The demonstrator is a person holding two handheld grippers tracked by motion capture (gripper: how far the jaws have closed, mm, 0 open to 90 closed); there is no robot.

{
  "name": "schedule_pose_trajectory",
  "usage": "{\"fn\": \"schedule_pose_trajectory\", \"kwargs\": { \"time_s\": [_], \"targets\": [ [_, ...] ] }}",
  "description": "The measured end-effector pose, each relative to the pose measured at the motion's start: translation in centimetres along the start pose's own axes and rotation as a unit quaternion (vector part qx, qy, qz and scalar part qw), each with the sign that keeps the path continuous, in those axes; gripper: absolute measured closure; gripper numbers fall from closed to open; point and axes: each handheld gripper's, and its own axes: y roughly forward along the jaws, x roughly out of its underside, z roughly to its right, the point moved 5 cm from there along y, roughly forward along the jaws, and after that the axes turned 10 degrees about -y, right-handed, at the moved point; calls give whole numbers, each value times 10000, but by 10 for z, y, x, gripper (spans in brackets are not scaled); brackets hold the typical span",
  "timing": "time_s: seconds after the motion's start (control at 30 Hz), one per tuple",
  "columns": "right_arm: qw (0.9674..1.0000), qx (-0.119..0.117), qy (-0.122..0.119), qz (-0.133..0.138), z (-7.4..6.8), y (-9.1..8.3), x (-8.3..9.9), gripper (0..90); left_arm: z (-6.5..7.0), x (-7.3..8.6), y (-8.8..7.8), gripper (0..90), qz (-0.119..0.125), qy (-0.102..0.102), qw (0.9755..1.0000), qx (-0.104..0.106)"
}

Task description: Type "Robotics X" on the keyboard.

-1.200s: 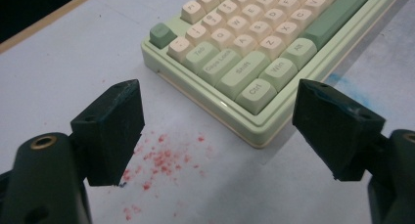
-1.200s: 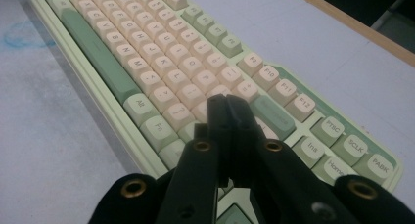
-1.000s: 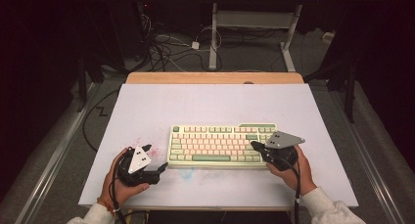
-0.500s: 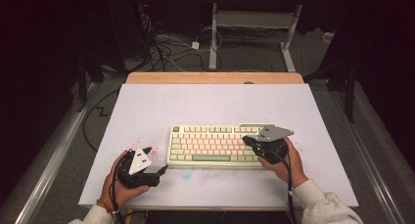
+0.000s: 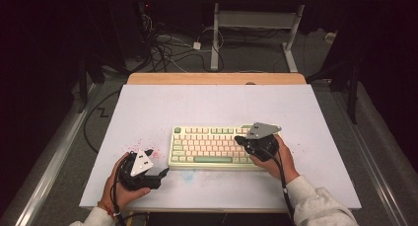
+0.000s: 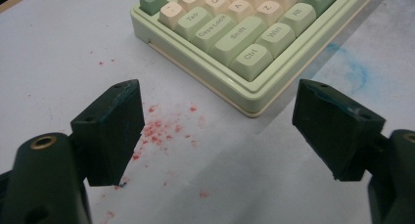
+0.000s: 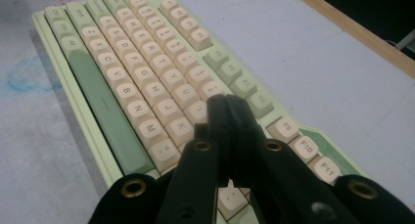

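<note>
High view: a pale green keyboard with cream keycaps [image 5: 212, 147] lies near the front middle of the white table [image 5: 217, 105]. The right gripper [image 5: 240, 139], jaws pressed together into one point, hovers over the keys at the board's right end, apparently lining up to press one. The next move calls for a short, well-aimed dip onto a single key. The left gripper [image 5: 165, 172], jaws spread wide and empty, rests off the keyboard's left corner beside red specks [image 6: 164, 131].
</note>
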Motion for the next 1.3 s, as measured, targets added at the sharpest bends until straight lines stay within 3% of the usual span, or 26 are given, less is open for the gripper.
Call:
{"fn": "schedule_pose_trajectory", "kwargs": {
  "time_s": [0.4, 0.53, 1.17, 1.3],
  "targets": [
    [9996, -132, -97, -228, -6, 25, -4, 900, 0, 0, 0, 185, -25, 53, 10000, 1],
    [9995, -119, 12, -292, -5, 31, -2, 900, 1, 1, 1, 185, -38, 66, 10000, 22],
    [9987, -77, 33, -509, -3, 41, 3, 900, 2, 1, 1, 185, -91, 95, 9999, 38],
    [9975, -95, 8, -704, -3, 44, 5, 900, 2, 1, 2, 185, -113, 102, 9999, 46]
  ]
}}
